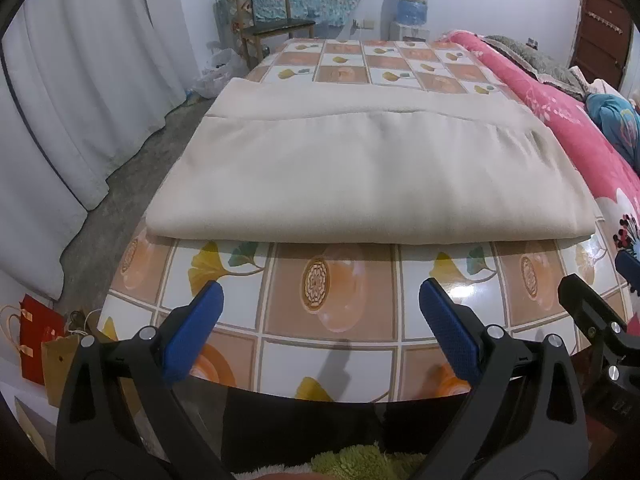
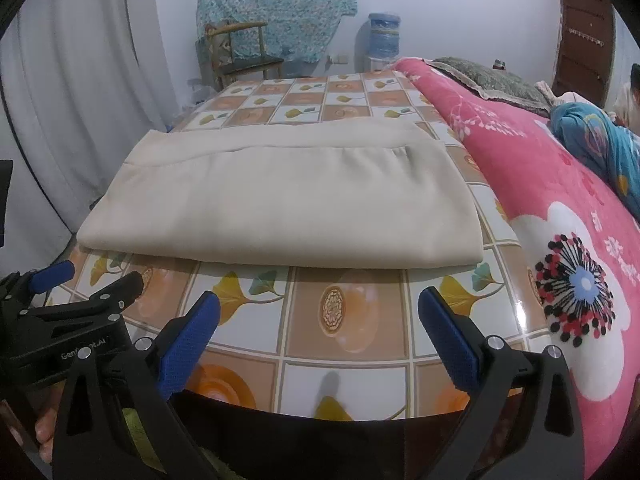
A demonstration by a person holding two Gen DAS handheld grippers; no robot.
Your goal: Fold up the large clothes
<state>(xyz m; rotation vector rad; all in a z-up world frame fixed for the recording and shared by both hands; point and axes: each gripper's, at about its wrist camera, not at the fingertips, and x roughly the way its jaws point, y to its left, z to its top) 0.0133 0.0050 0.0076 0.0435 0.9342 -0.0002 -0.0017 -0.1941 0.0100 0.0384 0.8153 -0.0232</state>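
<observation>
A large beige cloth (image 1: 360, 164) (image 2: 288, 196) lies folded flat in a broad rectangle on the tiled-pattern table (image 1: 320, 304) (image 2: 360, 320), its thick folded edge toward me. My left gripper (image 1: 320, 300) hovers open above the table's near edge, a short way in front of that edge, with nothing between its blue pads (image 1: 192, 332). My right gripper (image 2: 320, 312) is open too, just short of the cloth's near edge and empty. The right gripper shows at the left view's right margin (image 1: 592, 320); the left one appears at the right view's left side (image 2: 80, 300).
A bed with a pink flowered blanket (image 2: 560, 240) (image 1: 580, 140) runs along the table's right side. White curtains (image 1: 80, 100) hang at the left. A wooden chair (image 1: 272, 20) and a water dispenser (image 1: 412, 4) stand by the far wall. Paper bags (image 1: 36, 340) sit on the floor at left.
</observation>
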